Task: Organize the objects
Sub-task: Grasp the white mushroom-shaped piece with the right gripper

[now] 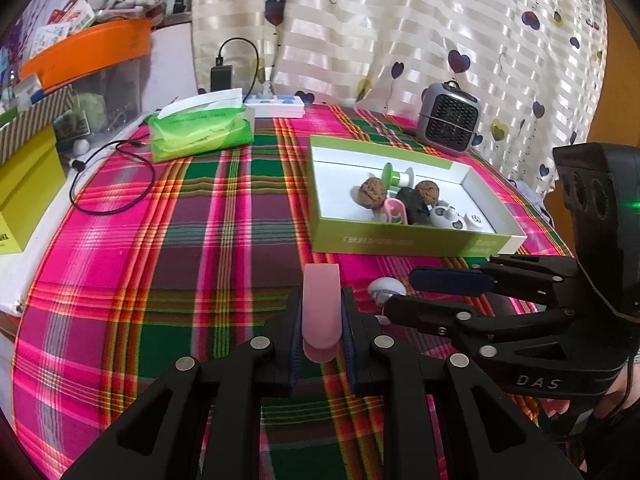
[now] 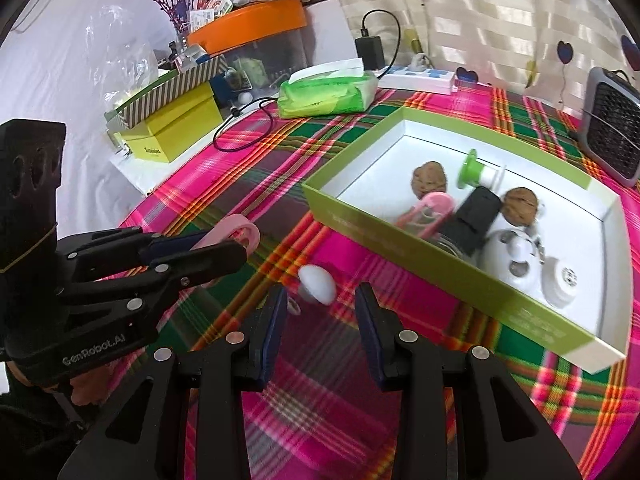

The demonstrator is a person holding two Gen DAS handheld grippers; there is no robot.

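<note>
My left gripper (image 1: 320,312) is shut on a pale pink clip (image 1: 320,304), held above the plaid tablecloth; the clip also shows in the right wrist view (image 2: 236,232). A small white round object (image 2: 317,283) lies on the cloth just ahead of my open right gripper (image 2: 322,304), between its fingertips' line; it shows in the left wrist view (image 1: 386,289) too. The green-rimmed white box (image 1: 400,240) holds two walnuts (image 1: 372,194), a green-and-white spool (image 1: 394,176), a pink clip, a black item and white round pieces.
A green tissue pack (image 1: 200,132), a black cable loop (image 1: 108,184), a power strip (image 1: 276,106) and a grey mini heater (image 1: 448,122) sit at the back. Yellow and striped boxes (image 2: 176,128) and an orange-lidded bin (image 2: 256,24) stand at the left.
</note>
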